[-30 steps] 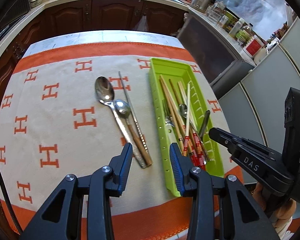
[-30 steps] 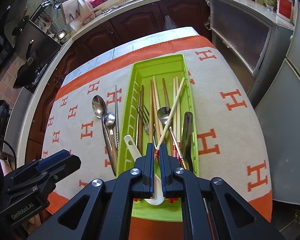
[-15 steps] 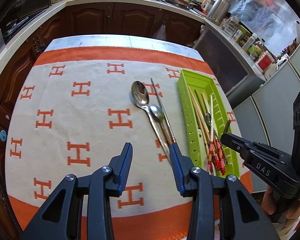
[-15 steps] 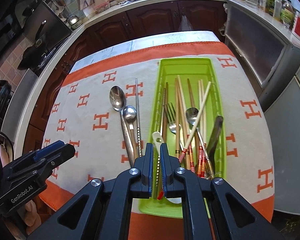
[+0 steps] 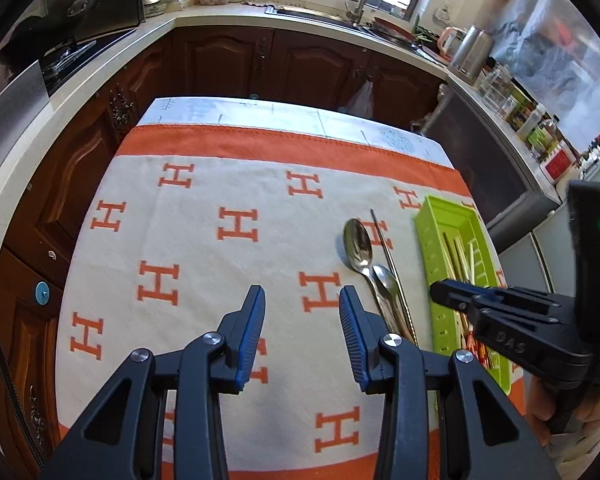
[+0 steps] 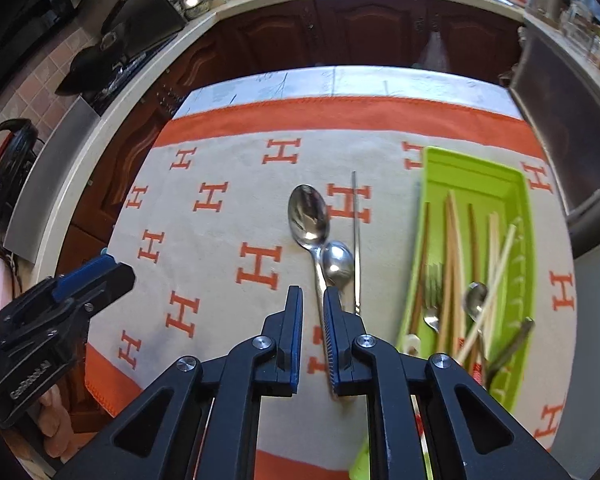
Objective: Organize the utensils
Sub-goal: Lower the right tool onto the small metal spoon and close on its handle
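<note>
Kitchen: dark wood cabinets, sink at 12 o'clock, a counter (image 5: 228,106) under an orange-bordered cloth (image 5: 220,184) printed with H marks.

Tray (image 6: 526,216), green, at 3 o'clock: holds chopsticks, a fork, a spoon and a dark-handled piece, loosely crossed.

Loose on the cloth, left of the tray: large spoon (image 6: 308,216), small spoon (image 6: 338,262) touching its handle, and a thin metal chopstick (image 6: 355,240) just beside both.

Left tool (image 5: 302,320): wide open, empty, hovering over bare cloth to the left of the spoons.

Right tool (image 6: 313,336): jaws a narrow gap apart, holding nothing, poised over the large spoon's handle.

Risk, judged: the three loose pieces lie packed together, so a close here may pinch two handles at once or flick the chopstick aside; smooth metal on cloth may slip from a shallow grip.
</note>
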`<control>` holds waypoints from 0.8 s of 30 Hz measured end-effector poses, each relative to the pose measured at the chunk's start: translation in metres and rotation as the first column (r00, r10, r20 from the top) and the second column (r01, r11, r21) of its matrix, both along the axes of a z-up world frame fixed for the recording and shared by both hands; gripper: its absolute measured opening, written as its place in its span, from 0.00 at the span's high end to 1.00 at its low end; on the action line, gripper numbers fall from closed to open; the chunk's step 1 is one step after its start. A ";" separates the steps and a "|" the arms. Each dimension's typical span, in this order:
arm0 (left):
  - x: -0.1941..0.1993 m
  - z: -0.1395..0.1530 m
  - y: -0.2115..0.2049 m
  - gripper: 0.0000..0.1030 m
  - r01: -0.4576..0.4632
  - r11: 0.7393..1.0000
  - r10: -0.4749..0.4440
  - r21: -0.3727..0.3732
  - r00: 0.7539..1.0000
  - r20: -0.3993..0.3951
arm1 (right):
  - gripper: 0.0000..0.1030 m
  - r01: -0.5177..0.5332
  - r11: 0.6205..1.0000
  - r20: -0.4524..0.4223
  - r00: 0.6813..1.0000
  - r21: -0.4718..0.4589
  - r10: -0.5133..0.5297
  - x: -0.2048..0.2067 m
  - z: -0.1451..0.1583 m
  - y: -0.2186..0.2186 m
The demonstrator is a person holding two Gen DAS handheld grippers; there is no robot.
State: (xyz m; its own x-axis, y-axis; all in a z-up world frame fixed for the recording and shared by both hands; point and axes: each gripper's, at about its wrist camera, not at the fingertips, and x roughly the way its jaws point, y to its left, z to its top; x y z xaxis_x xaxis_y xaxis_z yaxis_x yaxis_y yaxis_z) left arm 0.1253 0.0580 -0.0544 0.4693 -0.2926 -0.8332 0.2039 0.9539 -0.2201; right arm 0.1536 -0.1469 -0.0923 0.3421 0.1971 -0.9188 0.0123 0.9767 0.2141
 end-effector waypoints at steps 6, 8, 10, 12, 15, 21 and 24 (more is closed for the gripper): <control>0.014 -0.017 0.009 0.64 -0.017 0.999 0.015 -0.041 0.998 -0.058 | 0.89 0.007 0.999 -0.114 0.993 0.049 -0.001 0.036 -0.041 0.001; 0.016 -0.025 0.009 0.64 -0.017 0.999 0.013 -0.045 0.997 -0.078 | 0.89 0.022 0.999 -0.127 0.992 0.044 -0.016 0.042 -0.049 -0.002; 0.018 -0.034 0.007 0.64 -0.015 0.999 0.010 -0.051 0.995 -0.100 | 0.89 0.036 0.999 -0.135 0.990 0.018 -0.033 0.046 -0.055 -0.005; 0.019 -0.041 0.004 0.64 -0.011 0.998 0.004 -0.057 0.993 -0.120 | 0.89 0.035 0.999 -0.141 0.989 -0.002 -0.035 0.049 -0.060 -0.007; 0.019 -0.052 0.000 0.64 -0.002 0.998 -0.008 -0.066 0.990 -0.144 | 0.89 0.040 0.998 -0.153 0.987 -0.042 -0.046 0.052 -0.070 -0.008; 0.020 -0.061 -0.005 0.64 0.019 0.997 -0.031 -0.073 0.984 -0.173 | 0.82 0.006 0.993 -0.143 0.989 -0.117 -0.023 0.054 -0.079 0.000; 0.020 -0.065 -0.003 0.64 0.016 0.997 -0.031 -0.079 0.982 -0.187 | 0.77 -0.016 0.988 -0.135 0.991 -0.151 -0.004 0.053 -0.083 0.006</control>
